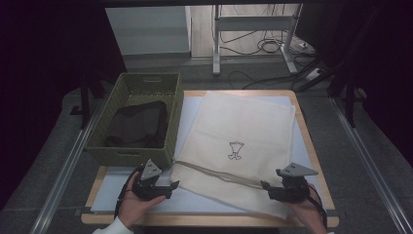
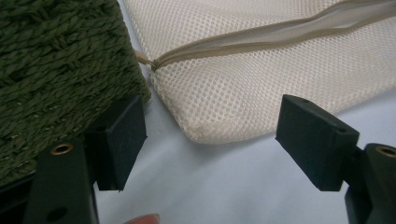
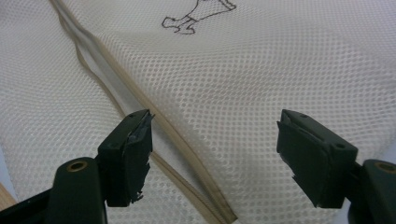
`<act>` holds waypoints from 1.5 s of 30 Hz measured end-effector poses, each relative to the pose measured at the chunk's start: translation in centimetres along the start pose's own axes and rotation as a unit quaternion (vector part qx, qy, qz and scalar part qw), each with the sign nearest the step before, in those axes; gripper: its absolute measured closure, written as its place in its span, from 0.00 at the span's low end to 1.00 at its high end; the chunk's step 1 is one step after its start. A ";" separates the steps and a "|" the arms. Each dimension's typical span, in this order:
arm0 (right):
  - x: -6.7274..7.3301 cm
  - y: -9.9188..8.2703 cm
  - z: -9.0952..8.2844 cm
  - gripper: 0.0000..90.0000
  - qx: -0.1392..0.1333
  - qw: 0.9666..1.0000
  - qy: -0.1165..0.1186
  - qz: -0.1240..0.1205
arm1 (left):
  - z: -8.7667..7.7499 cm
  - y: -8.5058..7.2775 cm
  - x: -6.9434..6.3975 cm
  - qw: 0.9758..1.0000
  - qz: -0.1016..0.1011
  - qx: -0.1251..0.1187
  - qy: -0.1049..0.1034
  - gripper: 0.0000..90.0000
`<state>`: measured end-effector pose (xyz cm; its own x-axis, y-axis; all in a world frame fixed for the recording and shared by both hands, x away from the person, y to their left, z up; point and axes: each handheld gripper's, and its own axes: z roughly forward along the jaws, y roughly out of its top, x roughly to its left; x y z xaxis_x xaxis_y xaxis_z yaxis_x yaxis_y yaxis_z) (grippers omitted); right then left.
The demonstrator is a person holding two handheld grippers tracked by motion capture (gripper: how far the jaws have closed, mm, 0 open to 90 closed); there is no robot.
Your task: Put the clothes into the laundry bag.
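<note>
1. The cream mesh bag [image 1: 243,141] lies flat on the table [image 1: 311,146], covering most of its middle and right part; a small dark line drawing [image 1: 235,149] sits near the bag's centre.
2. A tan zipper [image 1: 214,174] runs across the bag near its front edge, from the bag's left corner toward the right gripper.
3. The left gripper [image 1: 168,187] rests just off the bag's front left corner, jaws spread wide with nothing between them; in the left gripper view that corner [image 2: 201,133] and the zipper's end [image 2: 154,64] lie just ahead of the jaws, not touched.
4. The right gripper [image 1: 265,187] hovers over the bag's front right part, jaws fully spread and gripping nothing; in the right gripper view the zipper [image 3: 154,121] passes just beside one jaw, with mesh below the gap.
5. A green woven basket [image 1: 141,85] stands touching the bag's left edge, with a dark cloth [image 1: 139,126] inside.
6. Beyond the bag's far edge, a metal stand [image 1: 253,29] and cables [image 1: 265,46] are on the floor.
</note>
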<state>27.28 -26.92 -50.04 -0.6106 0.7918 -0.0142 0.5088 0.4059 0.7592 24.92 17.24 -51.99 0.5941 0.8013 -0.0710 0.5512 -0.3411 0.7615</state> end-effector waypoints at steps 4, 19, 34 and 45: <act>-0.3 0.1 0.0 0.31 -0.002 1.000 0.000 0.000 | -0.2 -0.2 0.0 1.000 0.002 0.000 0.002 0.26; -0.9 0.2 0.2 0.34 0.010 1.000 -0.004 0.006 | -0.3 -0.5 0.0 1.000 0.008 -0.002 0.007 0.25; -0.7 1.4 0.4 0.37 0.014 1.000 0.003 0.004 | -0.8 -0.8 0.0 1.000 0.008 -0.009 0.019 0.25; -0.2 3.7 0.3 0.41 0.030 0.999 0.013 0.012 | -0.9 -0.9 0.0 1.000 0.003 -0.012 0.017 0.25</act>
<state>29.50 -25.45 -47.45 -0.6131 0.7897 0.0223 0.5593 0.4140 0.7182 23.92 18.00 -52.16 0.5761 0.8162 -0.0447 0.5329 -0.3335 0.7776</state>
